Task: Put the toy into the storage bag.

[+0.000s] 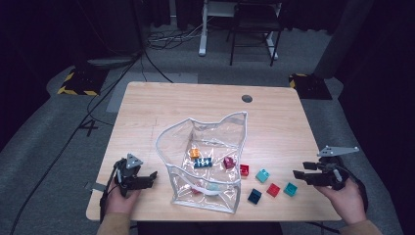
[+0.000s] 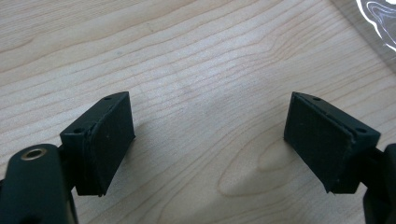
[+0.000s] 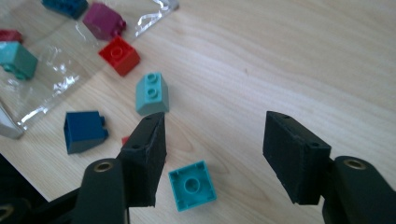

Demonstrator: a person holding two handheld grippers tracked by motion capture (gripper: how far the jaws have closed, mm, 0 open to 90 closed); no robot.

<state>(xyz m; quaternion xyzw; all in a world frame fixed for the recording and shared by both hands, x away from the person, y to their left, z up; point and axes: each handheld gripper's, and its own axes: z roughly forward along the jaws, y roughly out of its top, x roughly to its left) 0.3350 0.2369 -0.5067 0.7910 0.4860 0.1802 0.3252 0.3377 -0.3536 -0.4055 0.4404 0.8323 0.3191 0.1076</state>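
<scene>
High view: pale wooden table (image 1: 147,112), grey carpet (image 1: 44,127); both claws open, empty.

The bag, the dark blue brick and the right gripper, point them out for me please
bag (image 1: 169,134): high view, on its white rim.
dark blue brick (image 3: 83,129): right gripper view, on its side face.
right gripper (image 3: 212,158): right gripper view, midway between its open jaws.
</scene>
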